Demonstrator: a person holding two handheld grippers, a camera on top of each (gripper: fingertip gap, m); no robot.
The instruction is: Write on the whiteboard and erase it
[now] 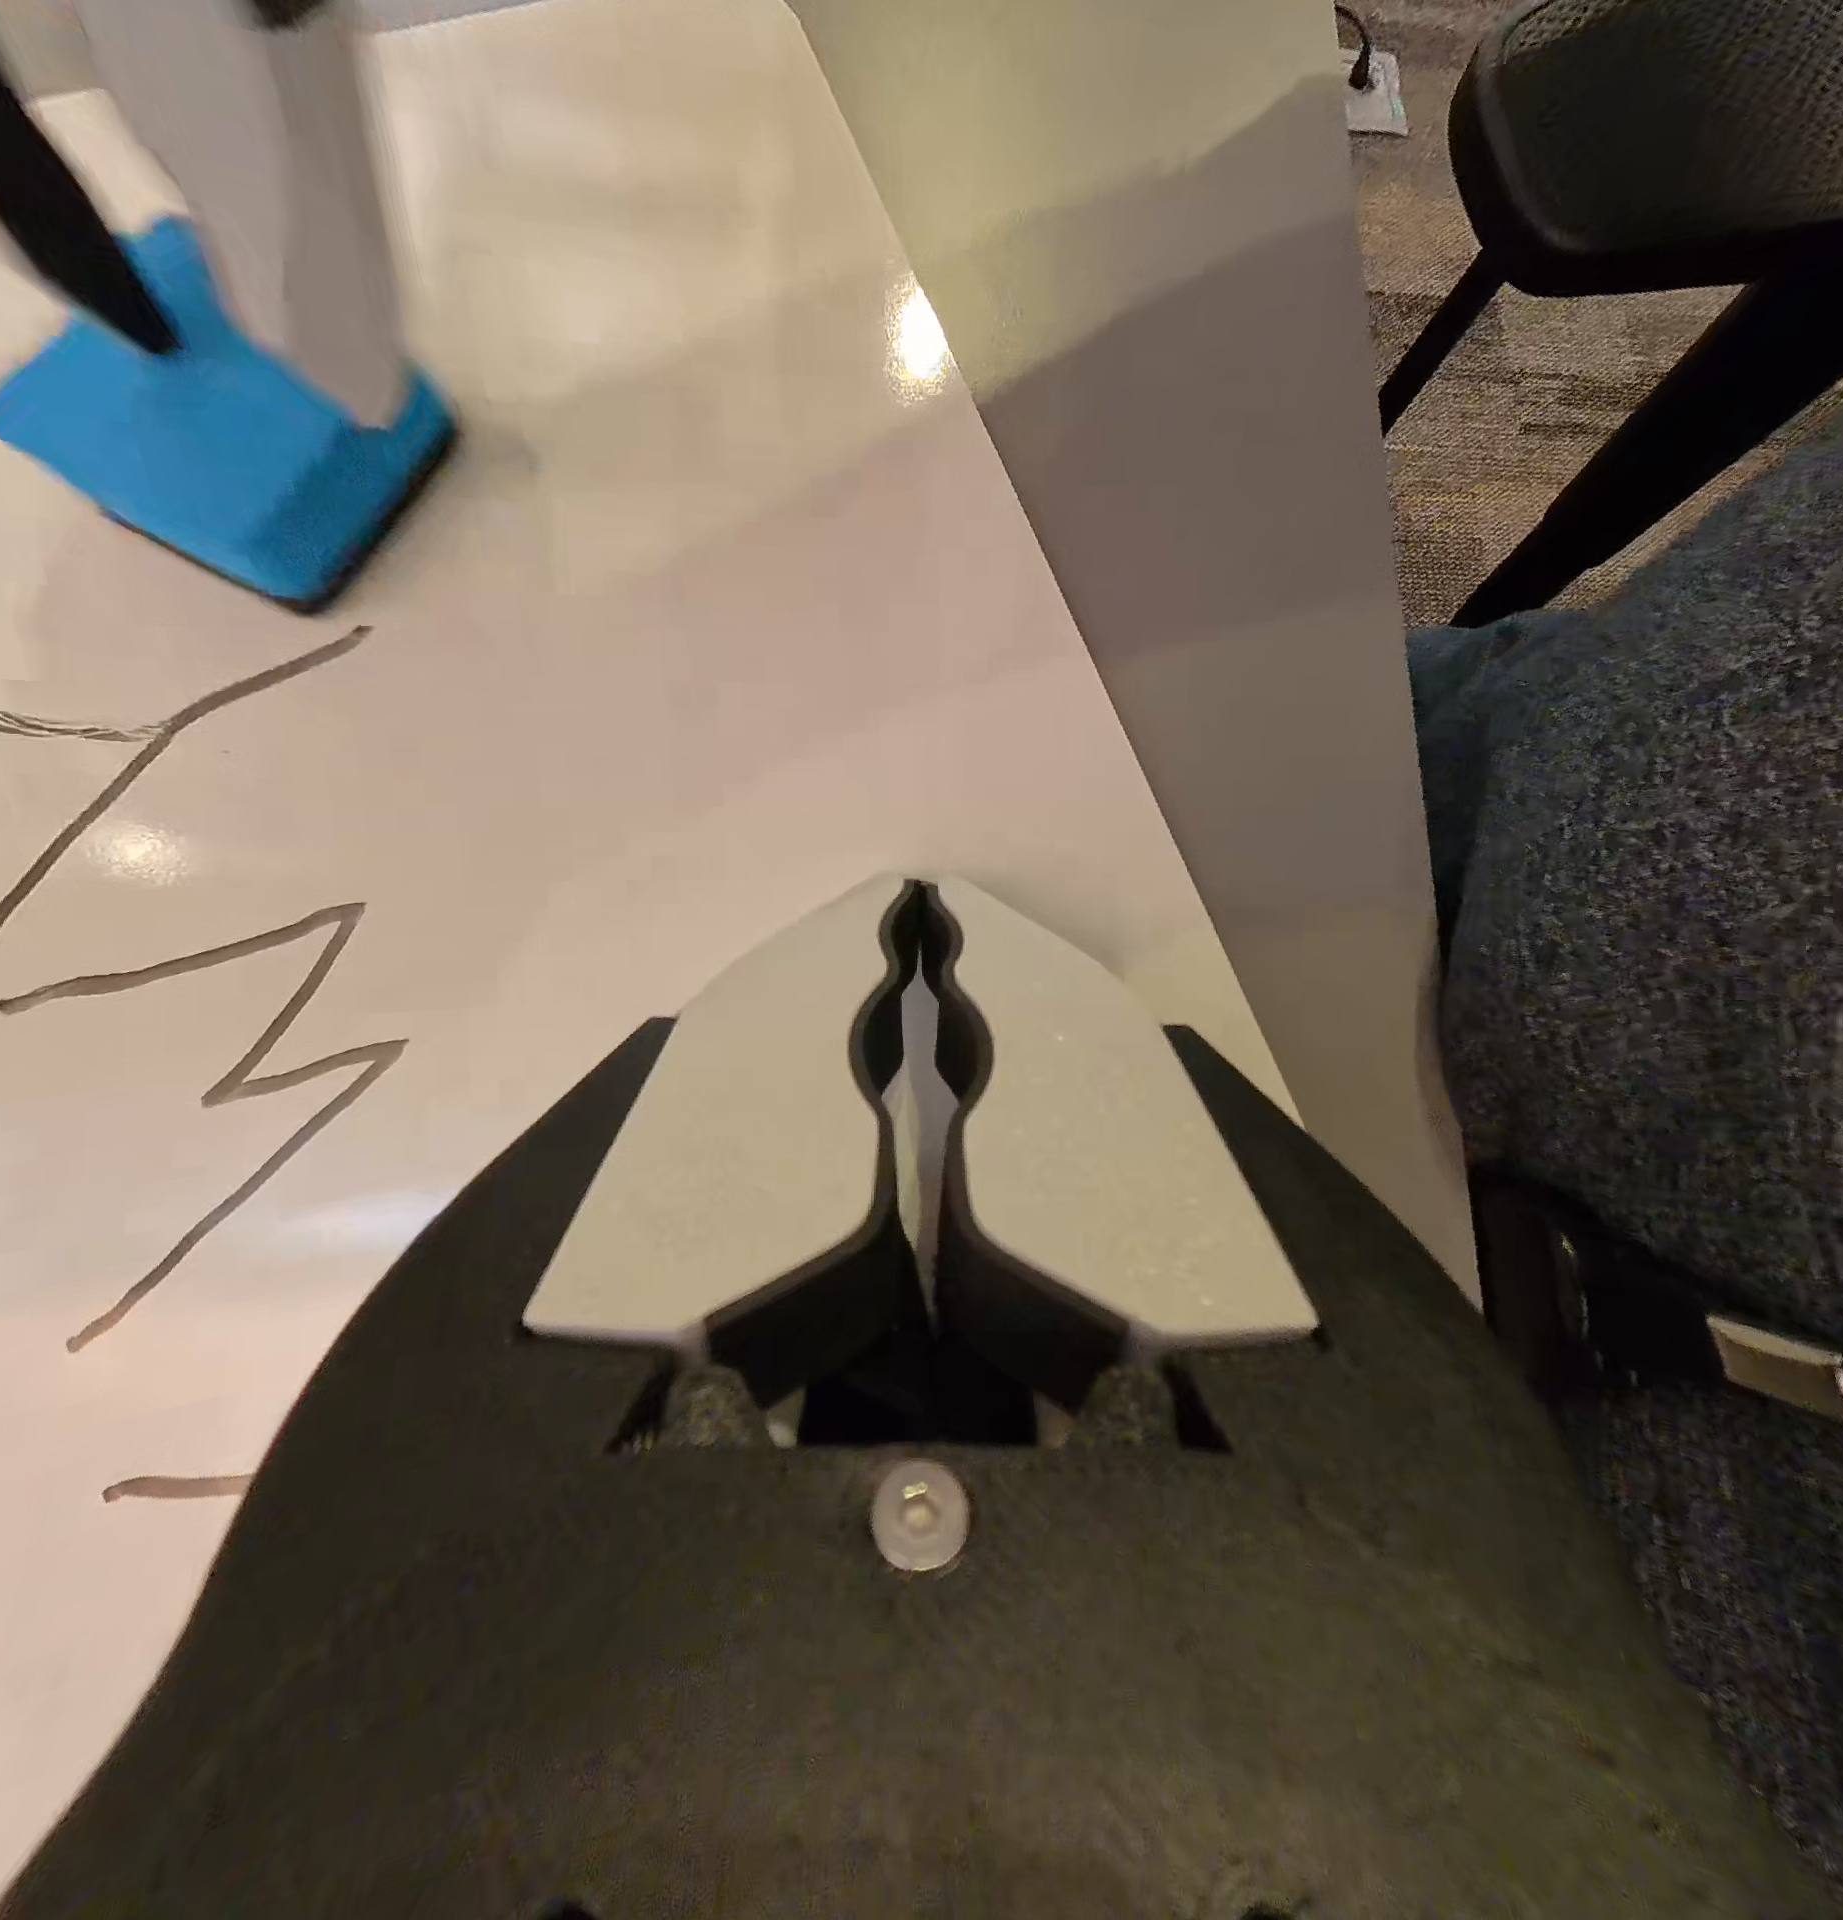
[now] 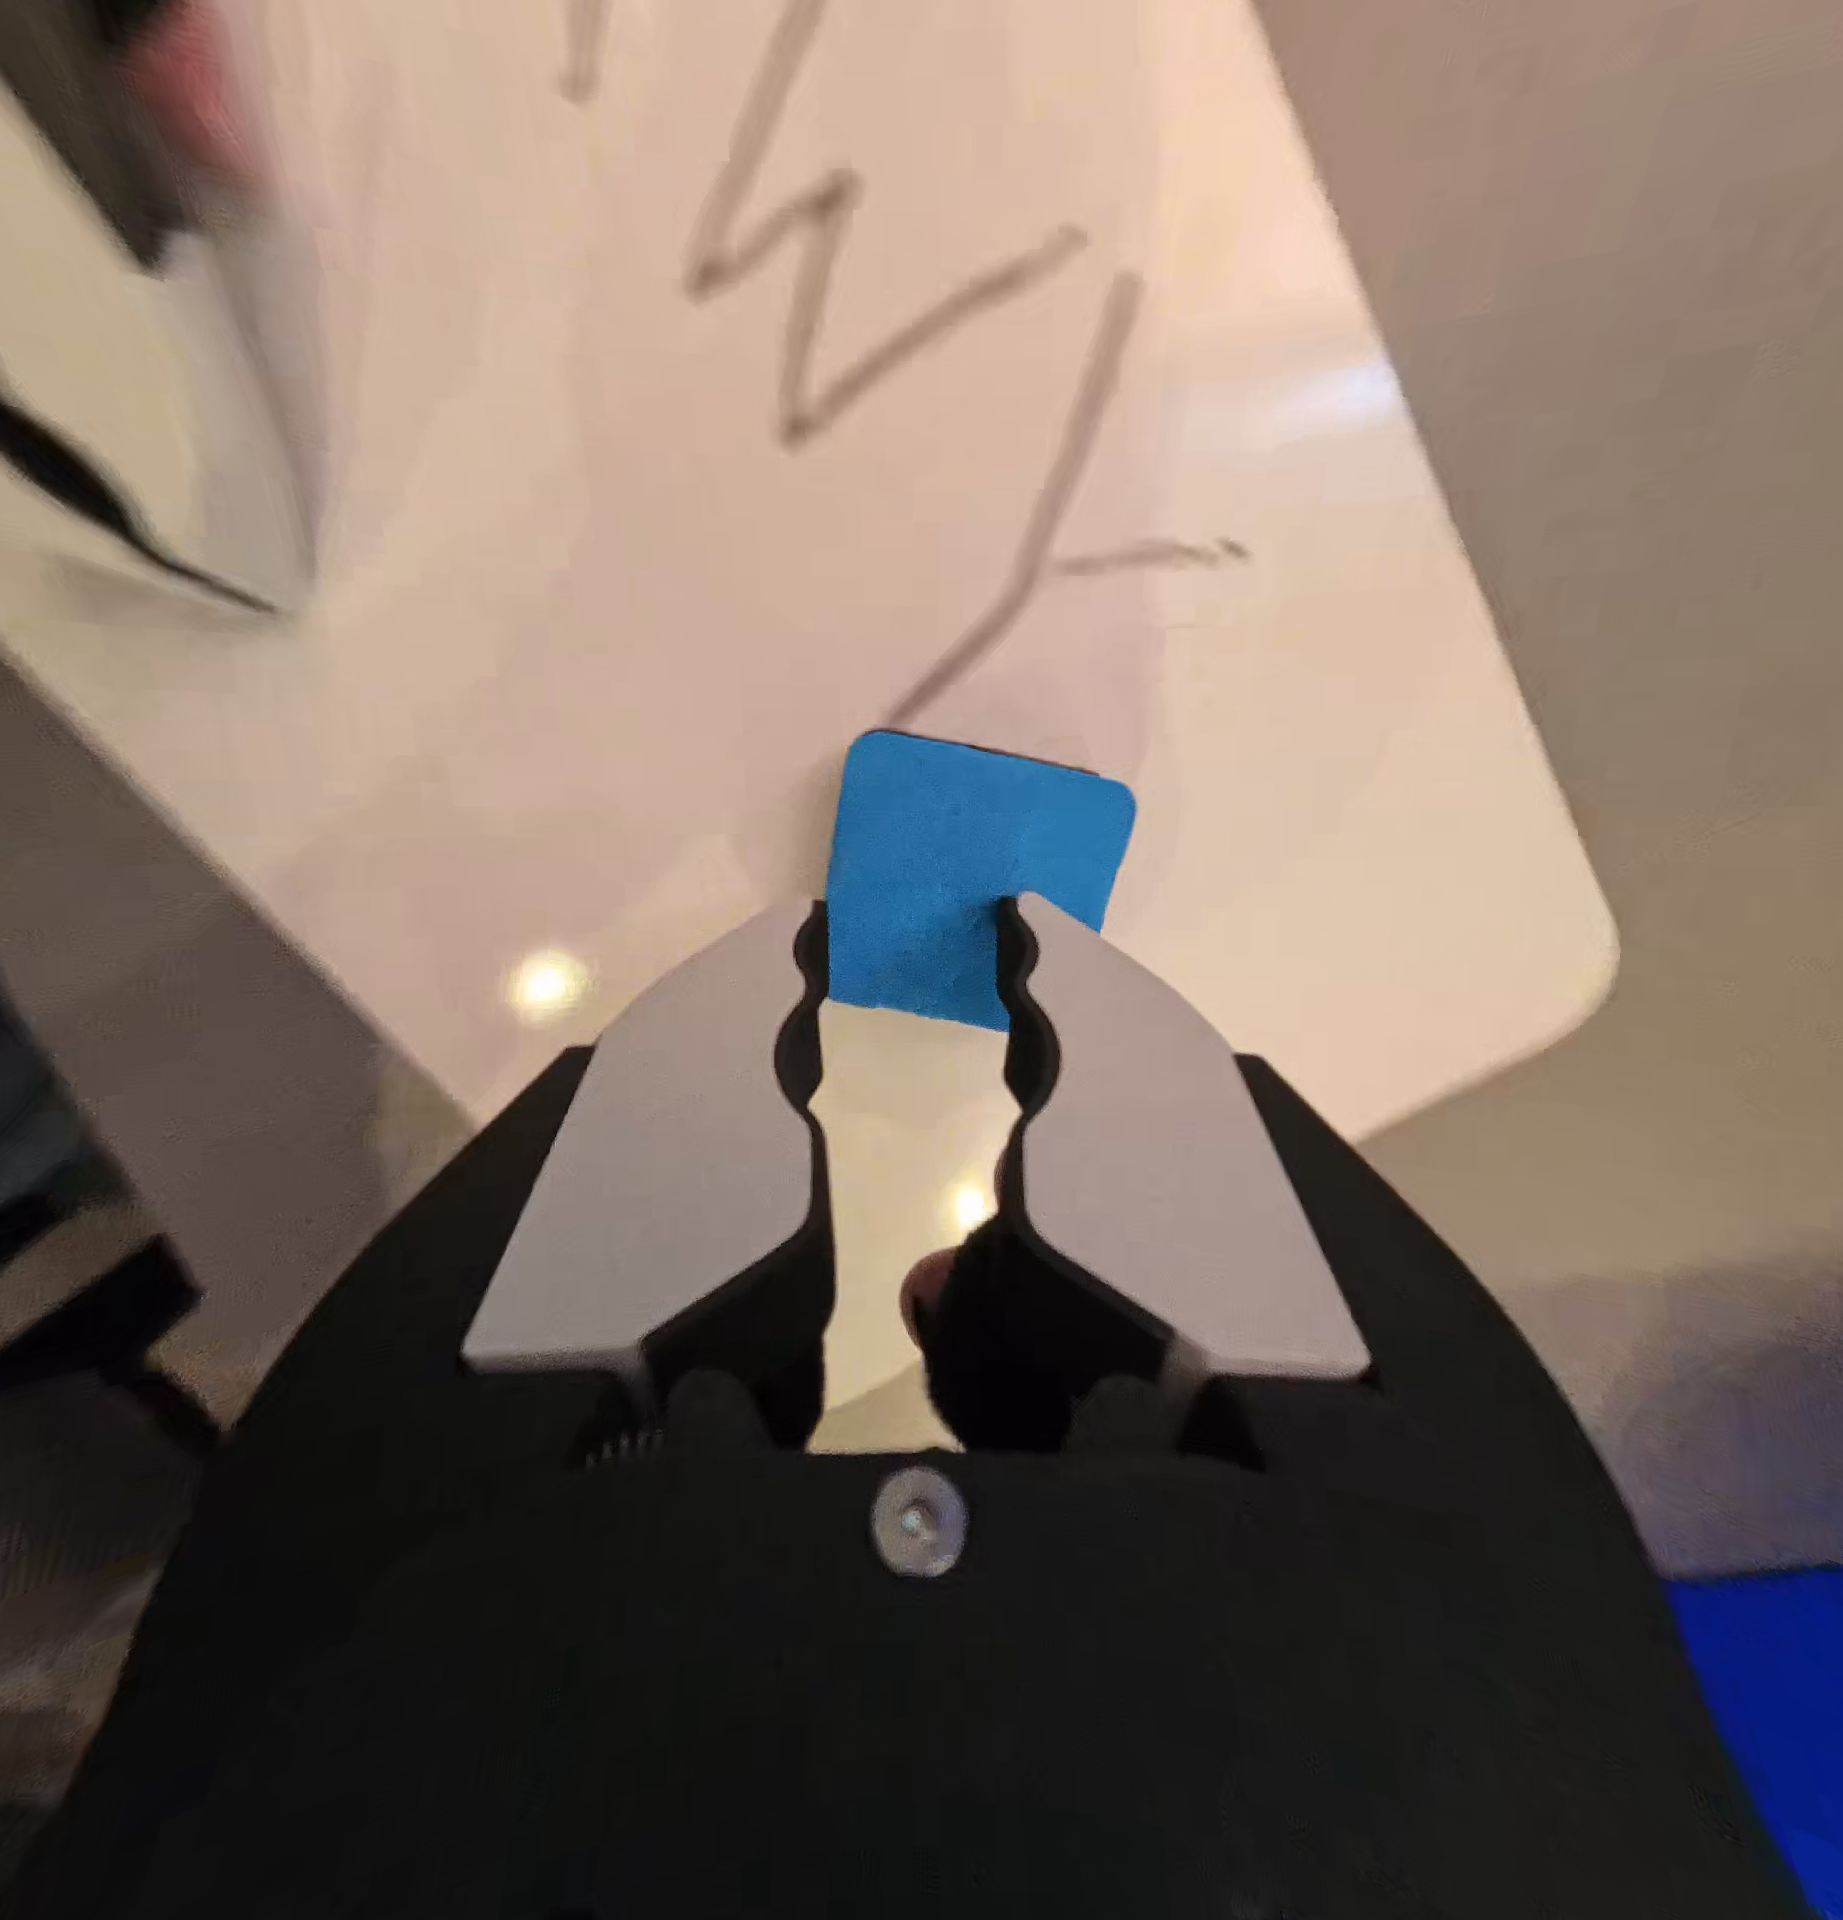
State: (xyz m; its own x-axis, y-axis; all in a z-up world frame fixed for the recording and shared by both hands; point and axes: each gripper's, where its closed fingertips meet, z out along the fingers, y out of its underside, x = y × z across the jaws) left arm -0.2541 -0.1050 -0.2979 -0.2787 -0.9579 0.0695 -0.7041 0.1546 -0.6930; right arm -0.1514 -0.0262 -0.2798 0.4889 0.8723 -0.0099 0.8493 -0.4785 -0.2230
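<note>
A white whiteboard (image 1: 584, 623) lies flat with dark zigzag marker strokes (image 1: 273, 1049) on it; it also shows in the right wrist view (image 2: 481, 520), strokes (image 2: 823, 312) ahead. My right gripper (image 2: 912, 909) is shut on a blue eraser (image 2: 974, 873); both pads press its sides, and its dark underside sits on the board just below the nearest stroke. In the left wrist view the eraser (image 1: 221, 457) rests on the board at the far left under the right gripper (image 1: 262, 353). My left gripper (image 1: 915, 896) is shut with nothing between the fingers, near the board's right edge.
A grey table (image 1: 1156, 468) lies under the board. A black mesh chair (image 1: 1675, 135) stands on carpet at the right. A person's leg in dark fabric (image 1: 1675, 935) is close to the table edge. A blue patch (image 2: 1779, 1683) shows at the lower right. Left tips to right tips: about 12 cm.
</note>
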